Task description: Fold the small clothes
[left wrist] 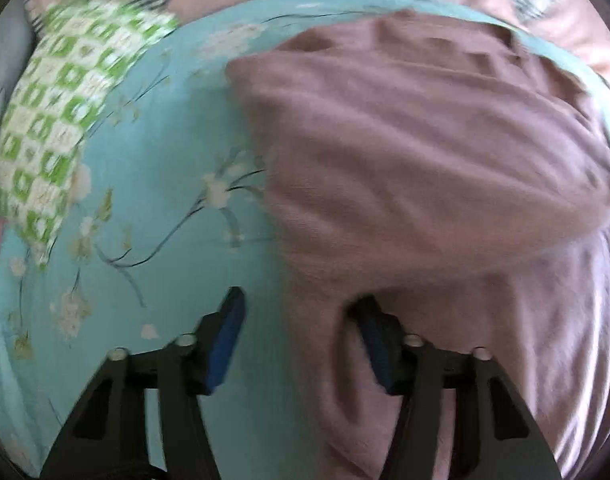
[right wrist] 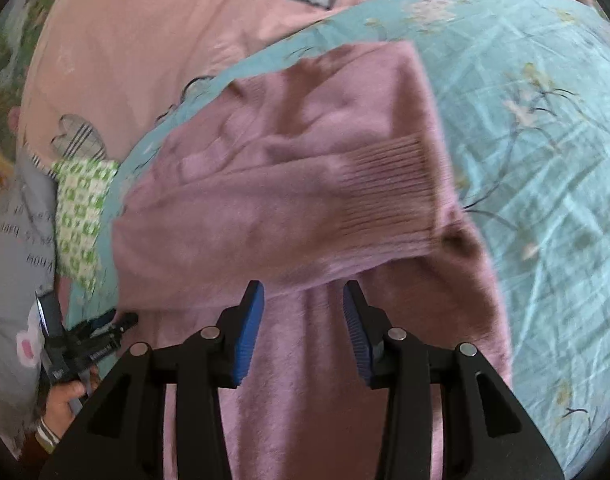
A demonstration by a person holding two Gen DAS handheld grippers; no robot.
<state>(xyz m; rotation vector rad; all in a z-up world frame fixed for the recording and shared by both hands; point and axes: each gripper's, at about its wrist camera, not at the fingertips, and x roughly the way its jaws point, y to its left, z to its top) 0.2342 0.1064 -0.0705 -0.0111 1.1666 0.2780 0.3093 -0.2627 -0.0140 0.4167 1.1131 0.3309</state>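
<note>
Left gripper (left wrist: 299, 312): black frame, blue pads, jaws standing apart with nothing pinched; the left pad hangs over bare sheet, the right pad sits at the edge of the garment, contact uncertain through the blur. Right gripper (right wrist: 303, 300): same build, jaws likewise parted and empty, both pads poised over the lower panel of the garment, just short of a folded edge. Mauve knit sweater (right wrist: 289, 184): soft fuzzy fabric, lying on the sheet, its upper part doubled over the lower part so that a fold line runs across just ahead of the right gripper's fingertips; a ribbed cuff or hem (right wrist: 389, 184) lies on top toward the right side of the right wrist view. Same sweater in the left wrist view (left wrist: 417, 152): fills the right half, rumpled in broad ridges. Turquoise floral sheet (left wrist: 157, 168): underlies the sweater, printed with pale blossoms and dark twigs. Green-and-white checked cloth (left wrist: 53, 120): lies at the sheet's left edge, apart from the sweater. Pink bedcover (right wrist: 137, 52): beyond the sheet, with plaid heart patches. A hand (right wrist: 67, 396), striped cuff at the wrist, holds the left gripper's handle at the lower left of the right wrist view.
</note>
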